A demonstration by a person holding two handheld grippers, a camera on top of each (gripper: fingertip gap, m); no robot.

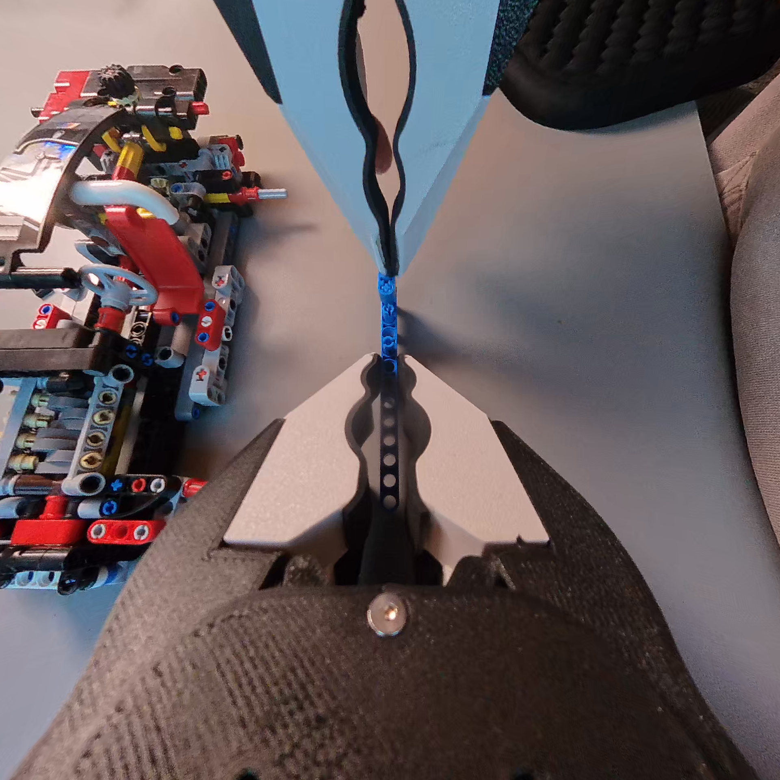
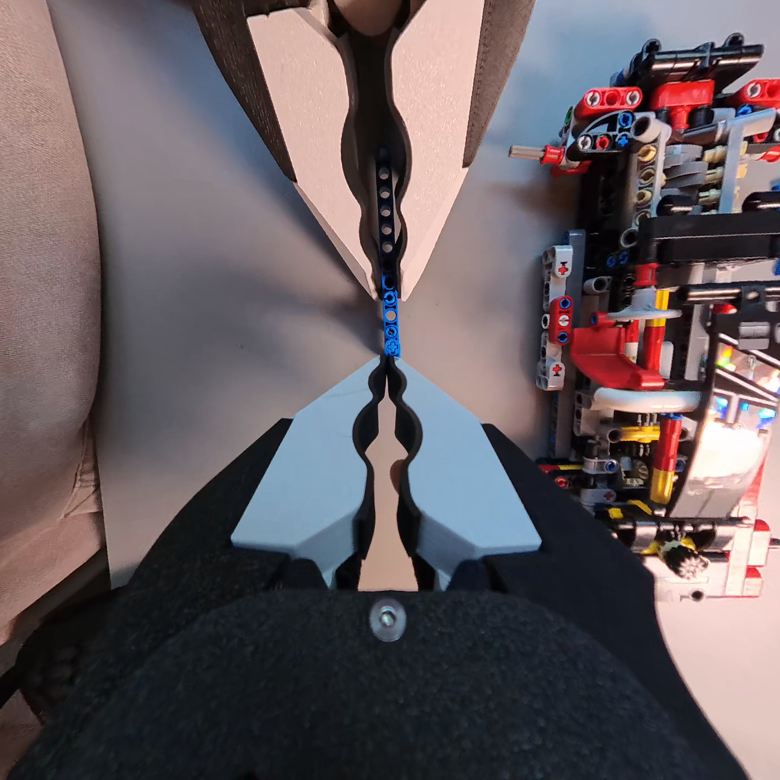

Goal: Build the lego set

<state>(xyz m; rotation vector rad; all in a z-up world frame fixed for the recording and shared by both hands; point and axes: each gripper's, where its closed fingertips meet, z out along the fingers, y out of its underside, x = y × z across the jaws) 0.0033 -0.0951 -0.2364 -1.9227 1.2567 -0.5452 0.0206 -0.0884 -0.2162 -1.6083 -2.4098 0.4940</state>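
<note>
Right now we hold a long thin blue plastic lego beam with a row of round holes (image 1: 387, 333) up in the air, between our two grippers. It hangs above the pale grey worktop (image 1: 570, 337) and is not joined to anything yet.

Our left gripper (image 1: 387, 358) has its fingers squeezed narrow on one end of the beam, and a long part of the beam runs back between those fingers. Our right gripper (image 2: 390, 358) has its fingers almost closed too, and their tips meet the other end of the beam, the end with a cross-shaped hole. It looks like a pinch, but the grip is only on the very tip.

The beam's long side runs straight from one gripper to the other, like a little bridge. Its holes face up toward our cameras. The end with the cross hole points at the right gripper, and the other end points back into the left one.

Off to the side, well apart from the beam, sits the big half-built lego car with red, black, grey and yellow parts (image 1: 126, 316). We think much of the build is done, since it already has a red seat, a grey steering wheel and lots of gears. This beam is one piece left to add, and we cannot tell how many more are left.
</note>
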